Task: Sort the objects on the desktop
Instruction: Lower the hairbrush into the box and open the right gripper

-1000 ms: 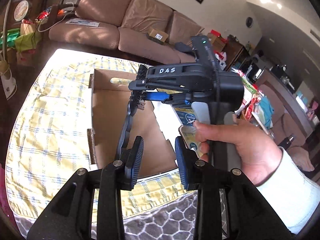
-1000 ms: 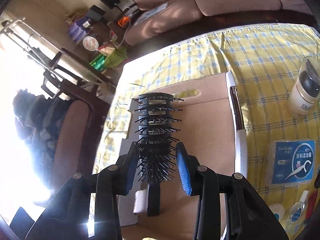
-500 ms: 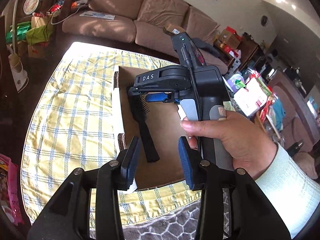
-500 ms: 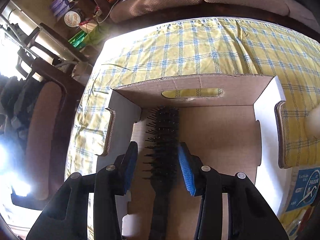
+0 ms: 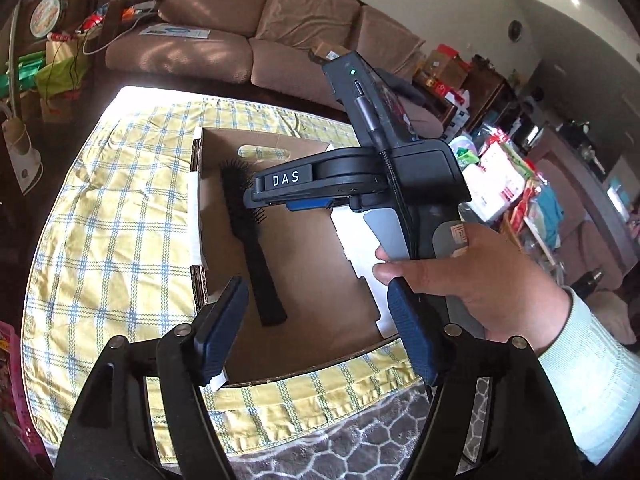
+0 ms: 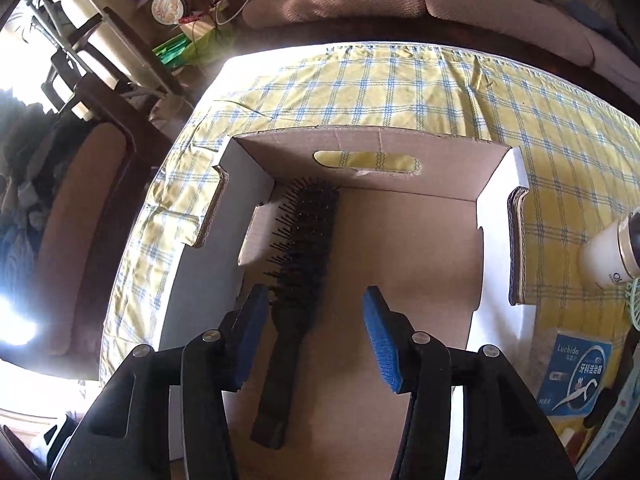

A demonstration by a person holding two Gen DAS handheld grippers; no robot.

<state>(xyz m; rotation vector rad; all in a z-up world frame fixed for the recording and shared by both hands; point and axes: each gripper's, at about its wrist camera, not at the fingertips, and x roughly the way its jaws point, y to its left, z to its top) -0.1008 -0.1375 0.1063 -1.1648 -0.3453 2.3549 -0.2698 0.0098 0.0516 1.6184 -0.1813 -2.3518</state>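
A black hairbrush (image 6: 298, 280) lies flat on the floor of an open cardboard box (image 6: 400, 148), along its left wall, bristles toward the far wall. It also shows in the left wrist view (image 5: 252, 240). My right gripper (image 6: 314, 338) is open and empty, hovering above the brush handle. In the left wrist view the right gripper's body (image 5: 360, 184) hangs over the box (image 5: 316, 272). My left gripper (image 5: 316, 326) is open and empty, above the box's near edge.
The box stands on a yellow checked tablecloth (image 6: 400, 88). Right of the box stand a white bottle (image 6: 608, 256) and a blue floss-pick packet (image 6: 576, 376). A brown sofa (image 5: 240, 40) is behind the table, and a grey rug (image 5: 360, 440) lies in front.
My right gripper let go of the hairbrush, which now lies in the box; the jaws opened wide and drew back. My left gripper also opened wider.
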